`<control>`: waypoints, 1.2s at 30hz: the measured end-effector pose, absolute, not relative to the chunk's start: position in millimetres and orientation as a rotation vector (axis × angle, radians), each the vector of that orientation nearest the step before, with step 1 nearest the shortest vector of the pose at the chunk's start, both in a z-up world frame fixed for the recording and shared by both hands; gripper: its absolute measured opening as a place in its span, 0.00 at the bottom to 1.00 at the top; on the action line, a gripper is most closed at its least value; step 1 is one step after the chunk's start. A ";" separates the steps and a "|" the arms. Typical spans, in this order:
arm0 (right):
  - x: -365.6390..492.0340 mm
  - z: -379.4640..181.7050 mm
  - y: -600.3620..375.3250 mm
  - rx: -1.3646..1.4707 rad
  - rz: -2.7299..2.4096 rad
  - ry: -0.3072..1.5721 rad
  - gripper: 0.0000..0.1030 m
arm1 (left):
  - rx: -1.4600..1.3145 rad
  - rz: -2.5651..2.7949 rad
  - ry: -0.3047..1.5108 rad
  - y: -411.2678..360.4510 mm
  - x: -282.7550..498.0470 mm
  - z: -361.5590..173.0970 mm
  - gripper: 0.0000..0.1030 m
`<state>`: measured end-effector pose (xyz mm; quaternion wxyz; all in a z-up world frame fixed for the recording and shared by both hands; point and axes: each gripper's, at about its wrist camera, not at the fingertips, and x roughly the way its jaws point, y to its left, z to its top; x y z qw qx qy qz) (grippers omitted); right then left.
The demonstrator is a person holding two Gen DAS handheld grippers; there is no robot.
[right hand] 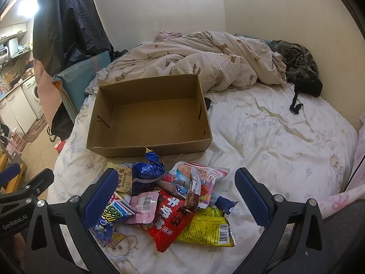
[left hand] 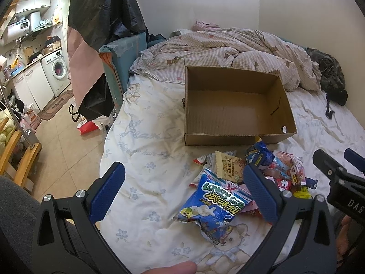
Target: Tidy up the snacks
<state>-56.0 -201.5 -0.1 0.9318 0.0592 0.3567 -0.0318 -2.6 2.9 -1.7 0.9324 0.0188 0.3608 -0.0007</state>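
Up close in the left wrist view, the left hand-held gripper (left hand: 182, 194) hung with its blue fingers (left hand: 107, 191) spread wide, pinching nothing, above a blue Lonely God packet (left hand: 212, 203) lying on the bed (left hand: 150, 159). Beyond it sat the cardboard box (left hand: 237, 105), with nothing inside, a heap of snack packets (left hand: 273, 169) just in front of its near wall.

Likewise in the right wrist view, the right hand-held gripper (right hand: 175, 198) was spread apart and gripped nothing, hovering over a red packet (right hand: 171, 219), a yellow packet (right hand: 207, 228) and a dark blue bag (right hand: 148, 171).
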 end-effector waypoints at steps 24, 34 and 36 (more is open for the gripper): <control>-55.6 -0.2 -205.5 0.130 -0.075 0.730 1.00 | 0.041 0.001 0.738 1.3 -2.8 -1.0 0.99; -55.4 0.0 -205.0 0.129 -0.075 0.730 1.00 | 0.038 0.002 0.738 1.9 -3.0 -1.0 0.99; -55.4 -0.2 -205.3 0.129 -0.075 0.730 1.00 | 0.036 0.003 0.739 1.8 -3.6 -1.2 0.99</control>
